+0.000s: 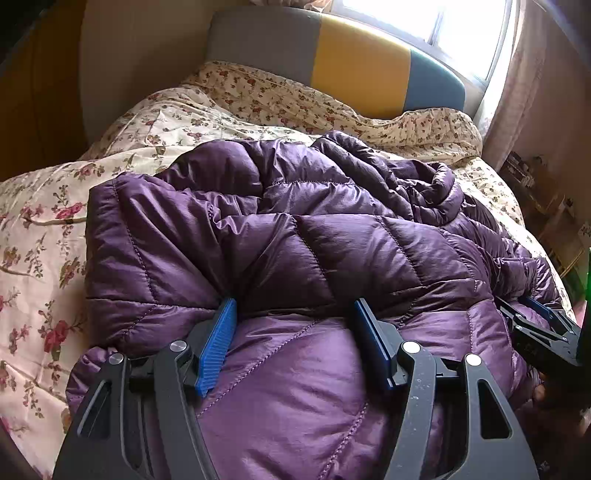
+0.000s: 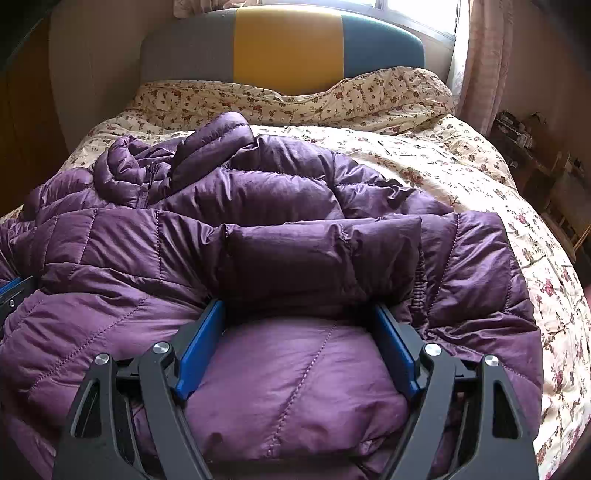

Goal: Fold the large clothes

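Purple jacket (image 2: 295, 369) bulging between each wide-spread tool's (image 2: 299, 321) blue pads, ungripped.

Bed (image 2: 461, 162) occupies most of the room in view, covered by a cream floral quilt (image 1: 48, 206), rumpled along the head end. Upholstered headboard (image 2: 288, 48) at 12 o'clock, in three panels: grey, mustard yellow, blue. Window (image 1: 436, 29) behind it at 1 o'clock, strongly overexposed with daylight. Pale pink curtain (image 2: 484, 62) beside it. Beige wall (image 1: 140, 55) at 11 o'clock. Cluttered low shelving (image 2: 546, 173) at 3 o'clock, contents indistinct.
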